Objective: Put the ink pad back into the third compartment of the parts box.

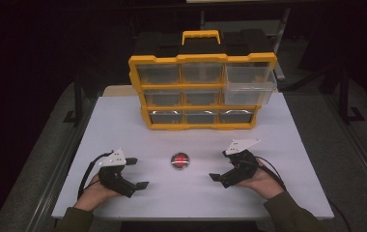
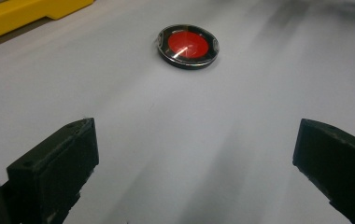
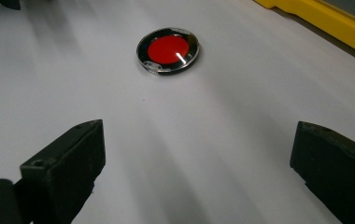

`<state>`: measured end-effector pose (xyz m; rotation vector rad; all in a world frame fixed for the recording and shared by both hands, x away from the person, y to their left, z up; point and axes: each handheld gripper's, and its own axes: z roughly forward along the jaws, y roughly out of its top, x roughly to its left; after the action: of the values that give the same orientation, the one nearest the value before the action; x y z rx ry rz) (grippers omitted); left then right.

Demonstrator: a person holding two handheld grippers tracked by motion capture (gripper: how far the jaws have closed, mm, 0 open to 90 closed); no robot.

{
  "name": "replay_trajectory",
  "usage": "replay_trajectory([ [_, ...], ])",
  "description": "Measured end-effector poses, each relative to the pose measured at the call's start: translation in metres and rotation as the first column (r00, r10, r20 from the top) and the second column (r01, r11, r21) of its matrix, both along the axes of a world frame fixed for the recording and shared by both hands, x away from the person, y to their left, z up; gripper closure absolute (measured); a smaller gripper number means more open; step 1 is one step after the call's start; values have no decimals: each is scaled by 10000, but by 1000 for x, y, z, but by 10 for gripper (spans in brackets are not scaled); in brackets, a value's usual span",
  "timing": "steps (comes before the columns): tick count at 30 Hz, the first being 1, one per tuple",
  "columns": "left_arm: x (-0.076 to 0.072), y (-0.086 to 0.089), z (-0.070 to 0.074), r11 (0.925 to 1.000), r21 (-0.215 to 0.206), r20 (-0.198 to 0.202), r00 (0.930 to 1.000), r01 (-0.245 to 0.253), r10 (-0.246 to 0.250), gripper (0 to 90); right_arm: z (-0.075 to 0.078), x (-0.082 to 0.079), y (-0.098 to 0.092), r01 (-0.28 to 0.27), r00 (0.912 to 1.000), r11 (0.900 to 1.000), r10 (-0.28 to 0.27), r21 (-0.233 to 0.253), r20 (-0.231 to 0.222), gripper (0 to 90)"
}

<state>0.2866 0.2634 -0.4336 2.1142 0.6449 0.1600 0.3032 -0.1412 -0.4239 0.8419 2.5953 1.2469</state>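
Lower left of the high view: left gripper point(image 1: 137, 172) is resting released, jaws spread. Lower centre: the red round disc point(image 1: 180, 160) is lying flat on the white table point(image 1: 288, 145), ungrasped. Lower right: right gripper point(image 1: 222, 166) is sitting released too.

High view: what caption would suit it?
Two open hand-held grippers, left and right, flank a red disc before a yellow drawer organizer.

The counter point(image 1: 123, 121) is viewed from high above the near side; the red disc point(image 2: 188, 45) is shared — seen low and close from left and right.
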Motion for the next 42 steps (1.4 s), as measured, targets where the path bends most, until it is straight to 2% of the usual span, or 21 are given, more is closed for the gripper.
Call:
replay_trajectory([
  [5, -1, 0, 1, 10000, -45, 46, 10000, -61, 61, 0, 2, 5, 3, -54, 10000, 10000, 54, 63, 27, 27],
  [10, -1, 0, 0, 9999, 130, 71, 10000, -65, 64, 0, 5, 10, 6, -14, 10000, 9999, 14, 167, -10, 28],
  [18, -1, -2, 1, 10000, 52, 121, 9999, 7, -7, 0, 9, 15, 10, -42, 10000, 9999, 42, 93, 13, 28],
  [27, -1, -2, 0, 9997, 187, 128, 9998, 126, -128, 0, 13, 20, 16, -133, 9999, 9999, 133, 91, -3, 28],
  [42, 0, -1, 0, 10000, 26, 58, 10000, 64, -64, 0, 18, 32, 31, -328, 9995, 9994, 328, 63, -41, 28],
])
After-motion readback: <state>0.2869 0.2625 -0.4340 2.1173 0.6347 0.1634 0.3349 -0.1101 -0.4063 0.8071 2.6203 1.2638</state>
